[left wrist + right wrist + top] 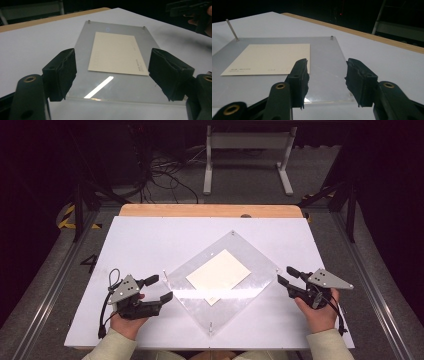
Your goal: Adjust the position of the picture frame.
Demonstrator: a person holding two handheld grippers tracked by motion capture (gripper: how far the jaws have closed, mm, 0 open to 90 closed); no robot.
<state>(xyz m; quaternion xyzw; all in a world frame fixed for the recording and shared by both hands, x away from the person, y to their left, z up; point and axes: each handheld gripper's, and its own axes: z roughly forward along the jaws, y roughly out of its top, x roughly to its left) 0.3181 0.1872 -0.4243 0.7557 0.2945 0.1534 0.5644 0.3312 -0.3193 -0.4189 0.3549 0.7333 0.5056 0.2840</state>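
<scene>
A white table is seen across the middle of the high view. At its centre a clear acrylic plate is laid as a diamond, with a cream card on it. At lower left the left gripper is held wide apart just beside the plate; at lower right the right gripper is held open, with nothing gripped.

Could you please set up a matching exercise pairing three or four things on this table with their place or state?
1 clear plate
2 cream card
3 left gripper
4 right gripper

a lies on the plate
b open, at the plate's left corner
c turned like a diamond on the white table
d open, at the plate's right corner

1-c, 2-a, 3-b, 4-d
</scene>
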